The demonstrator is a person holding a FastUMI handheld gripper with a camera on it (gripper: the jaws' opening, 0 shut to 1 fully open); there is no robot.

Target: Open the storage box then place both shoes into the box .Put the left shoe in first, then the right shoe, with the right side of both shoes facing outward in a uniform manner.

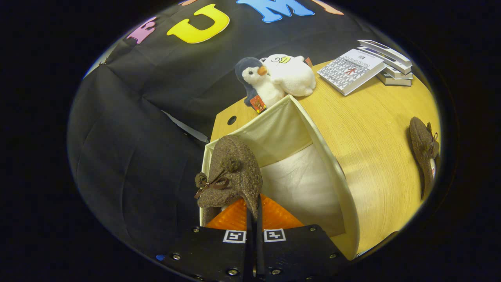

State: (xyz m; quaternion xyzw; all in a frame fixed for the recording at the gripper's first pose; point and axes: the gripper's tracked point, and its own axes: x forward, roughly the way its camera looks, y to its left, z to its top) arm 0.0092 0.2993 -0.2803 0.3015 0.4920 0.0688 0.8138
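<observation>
A brown woolly shoe (233,174) with pom-poms and a small bow hangs from my gripper (253,213), whose fingers are shut on its edge. The shoe is held over the open cream fabric storage box (332,172), at the box's near left corner, above its pale inside. The second brown shoe (424,150) lies on the wooden table (375,129) far to the right of the box.
A plush penguin (256,84) and a white plush toy (291,74) sit just beyond the box. A stack of books (364,66) lies at the table's far right. The table's left edge runs beside the box, with black cloth beyond it.
</observation>
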